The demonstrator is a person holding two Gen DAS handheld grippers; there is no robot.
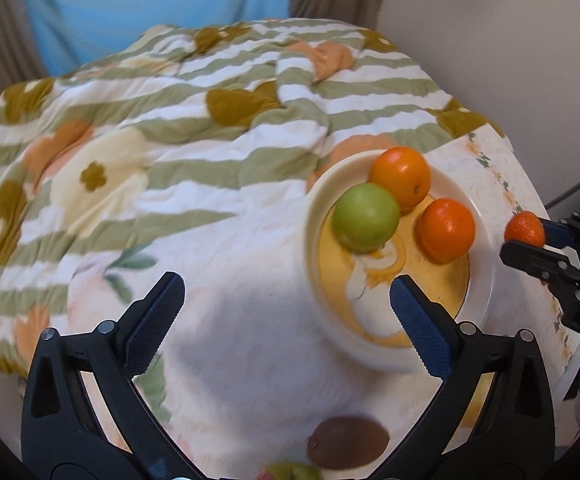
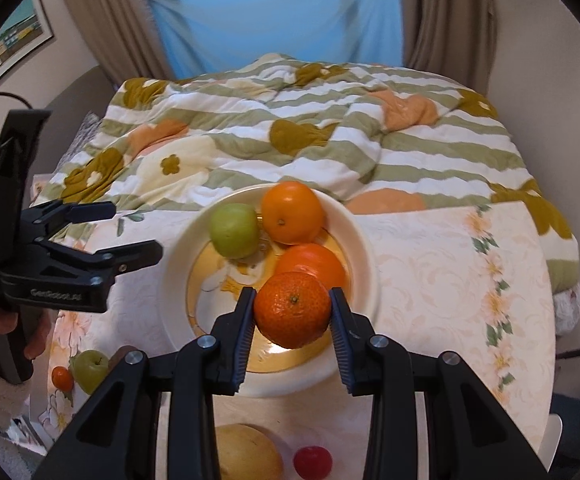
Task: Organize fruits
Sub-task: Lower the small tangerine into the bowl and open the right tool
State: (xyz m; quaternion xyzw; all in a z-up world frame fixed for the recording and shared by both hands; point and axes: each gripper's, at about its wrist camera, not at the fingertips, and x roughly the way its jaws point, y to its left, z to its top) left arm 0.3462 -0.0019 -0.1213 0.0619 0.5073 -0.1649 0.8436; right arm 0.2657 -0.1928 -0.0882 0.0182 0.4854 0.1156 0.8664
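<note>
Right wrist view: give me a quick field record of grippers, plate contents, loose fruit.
right gripper: shut on a dimpled orange mandarin, held over the plate
left gripper: open, empty, left of the plate
cream round plate with yellow centre: green apple, large smooth orange, second orange
loose on table: small green apple, yellow fruit, small red fruit

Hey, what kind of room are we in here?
Most likely a bedroom: a green-and-white striped floral quilt covers a bed, beige curtains flank a blue-covered window, and a floral-clothed table holds fruit.
</note>
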